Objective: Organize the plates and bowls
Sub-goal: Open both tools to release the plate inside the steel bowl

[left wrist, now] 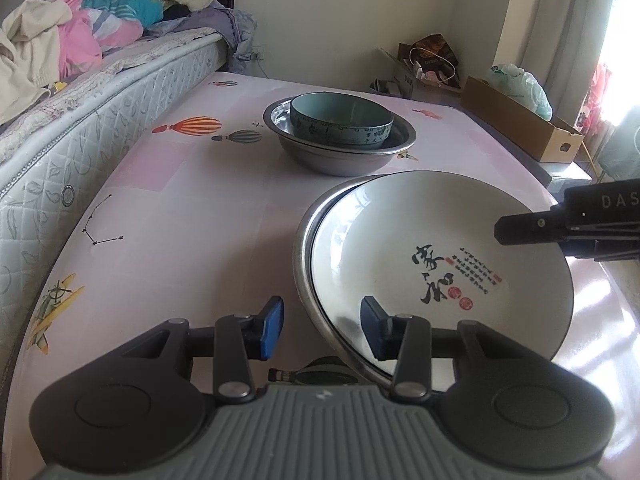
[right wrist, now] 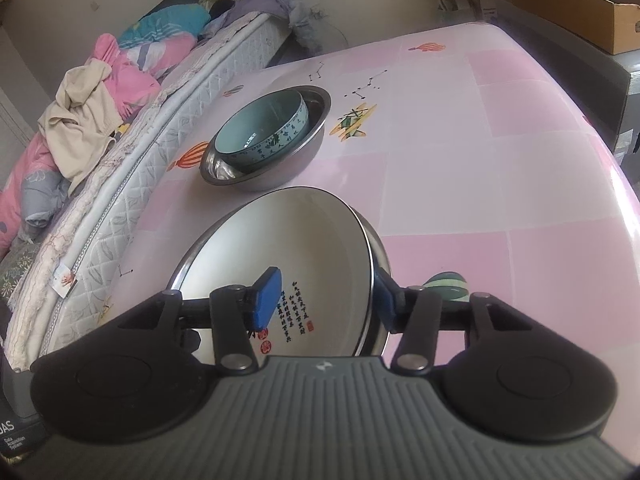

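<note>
**White plate nested in steel plate, both grippers at its rim**

Low centre of the left wrist view: left gripper [left wrist: 322,330], blue pads spread wide, straddling the near-left rim of the stacked plates, clamping nothing. Low centre of the right wrist view: right gripper [right wrist: 326,304], one pad over the plate's face, the other beyond the rim; gap open, contact impossible to tell. Mid-frame: white ceramic plate with black calligraphy [left wrist: 440,252] sitting inside a shallow stainless steel plate [left wrist: 304,256] on the pink patterned tablecloth [left wrist: 180,240]. Farther back, centre: teal ceramic bowl [left wrist: 340,120] inside a stainless steel basin [left wrist: 340,156]. Upper left: quilted mattress [left wrist: 80,128] heaped with clothes.
</note>
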